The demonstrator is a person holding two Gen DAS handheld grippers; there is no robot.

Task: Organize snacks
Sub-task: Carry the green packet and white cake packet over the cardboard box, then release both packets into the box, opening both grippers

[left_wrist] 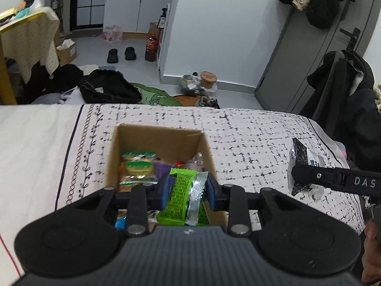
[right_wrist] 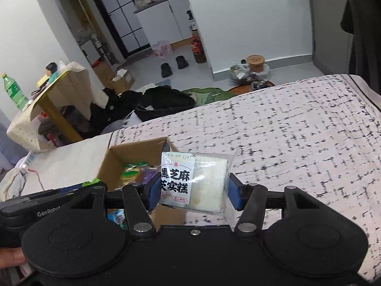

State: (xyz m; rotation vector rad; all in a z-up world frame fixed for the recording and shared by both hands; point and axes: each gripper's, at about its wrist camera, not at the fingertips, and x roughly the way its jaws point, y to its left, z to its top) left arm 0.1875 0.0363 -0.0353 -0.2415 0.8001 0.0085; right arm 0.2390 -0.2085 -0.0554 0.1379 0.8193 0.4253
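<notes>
Left gripper (left_wrist: 188,190) clenches a crinkly green foil packet (left_wrist: 182,196) over the cardboard box (left_wrist: 157,134) of snacks — right gripper (right_wrist: 193,190) grasps a soft white cake pouch (right_wrist: 194,183) at its 3 o'clock.

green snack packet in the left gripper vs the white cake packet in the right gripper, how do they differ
The green foil snack packet is opaque, bright green with a silver seam; the white clear-plastic cake packet shows a pale cake beside a label with black characters. The green snack packet hangs over the open cardboard box; the cake packet is to the box's right, above the bedspread. Both are clamped between blue gripper pads.
</notes>
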